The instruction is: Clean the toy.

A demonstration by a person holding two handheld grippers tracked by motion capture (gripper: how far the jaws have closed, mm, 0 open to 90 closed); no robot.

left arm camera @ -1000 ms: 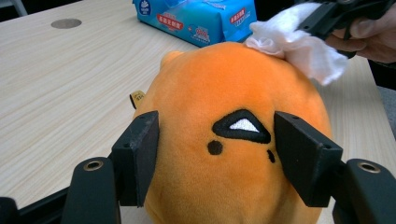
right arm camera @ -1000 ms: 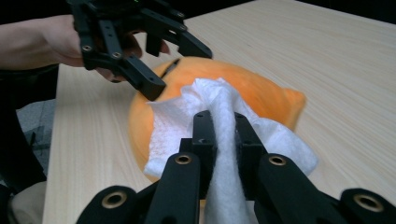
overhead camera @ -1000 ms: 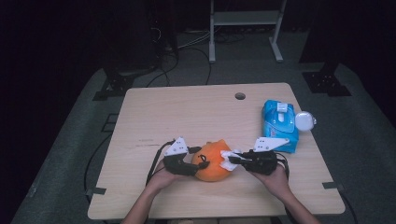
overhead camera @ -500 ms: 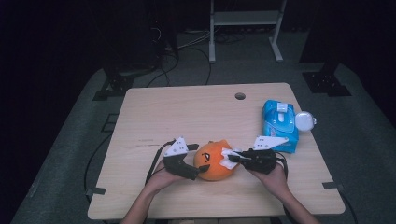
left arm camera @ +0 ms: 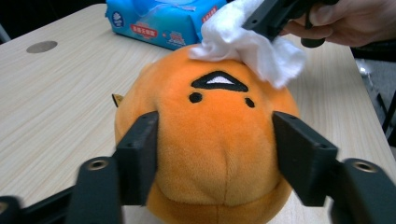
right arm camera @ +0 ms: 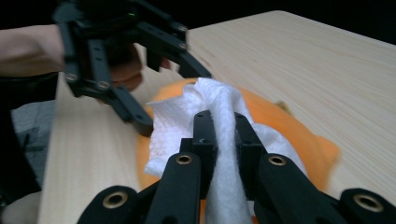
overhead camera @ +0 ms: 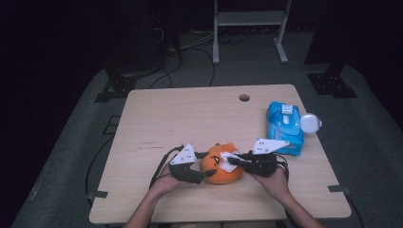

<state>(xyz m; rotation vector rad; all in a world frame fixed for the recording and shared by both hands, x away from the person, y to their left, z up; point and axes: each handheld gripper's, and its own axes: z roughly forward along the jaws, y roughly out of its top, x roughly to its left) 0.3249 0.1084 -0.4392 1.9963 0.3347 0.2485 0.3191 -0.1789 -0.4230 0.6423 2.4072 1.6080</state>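
An orange plush toy (overhead camera: 221, 171) with a stitched face (left arm camera: 215, 140) lies on the wooden table (overhead camera: 180, 118) near its front edge. My left gripper (overhead camera: 209, 165) has its jaws on either side of the toy. They have just been closing and the pads (left arm camera: 140, 154) now press into its flanks. From the right, my right gripper (overhead camera: 235, 160) is shut on a crumpled white wipe (right arm camera: 187, 116). The wipe (left arm camera: 252, 46) rests on top of the toy's head (right arm camera: 289, 126), with the right gripper (right arm camera: 223, 126) pinching its middle fold.
A blue pack of wet wipes (overhead camera: 285, 126) lies at the table's right side, also behind the toy as a blue pack (left arm camera: 159, 21). A small white round object (overhead camera: 310, 123) sits beside it. A cable hole (overhead camera: 244, 98) marks the far edge.
The left gripper's jaws spread apart around the toy and have come back in against it. Both hands and the wipe stay roughly where they were.
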